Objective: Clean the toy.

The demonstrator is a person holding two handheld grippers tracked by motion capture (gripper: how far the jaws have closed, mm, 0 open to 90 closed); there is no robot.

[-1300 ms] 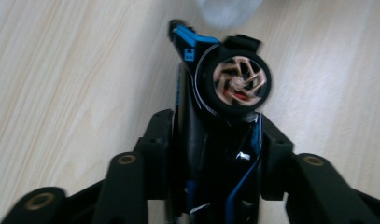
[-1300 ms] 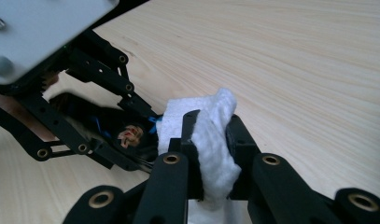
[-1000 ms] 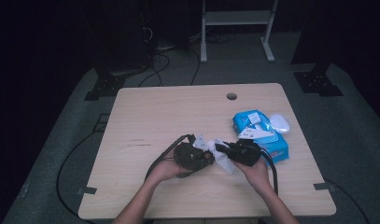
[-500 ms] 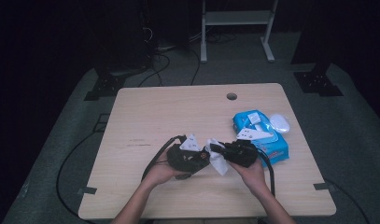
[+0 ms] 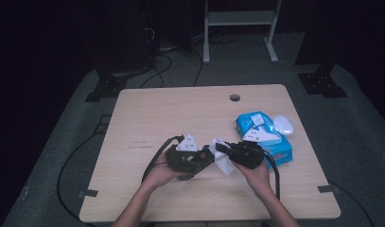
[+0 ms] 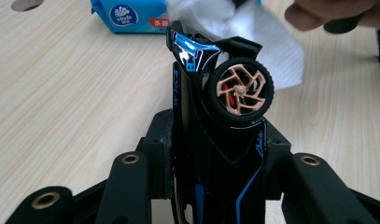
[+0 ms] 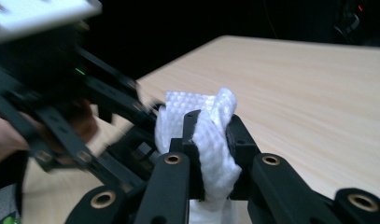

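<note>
L gripper [image 6: 211, 154] clamps black-and-blue toy car w/ copper-spoked wheel [image 6: 225, 135]. R gripper [image 7: 211, 154] pinches crumpled white wet wipe [image 7: 211, 140], pressed to car's front end above light wood table [image 5: 180, 109].

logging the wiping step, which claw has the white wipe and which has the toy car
The right claw is shut on the white wipe; the left claw clamps the black and blue toy car with its copper-spoked wheel.

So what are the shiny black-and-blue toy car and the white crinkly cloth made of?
The black-and-blue toy car looks like glossy hard plastic: light glints off its body. Its tyre looks like matt rubber, though I can't be sure. The white crinkly cloth seems a soft wipe, dimpled and folding limply.
</note>
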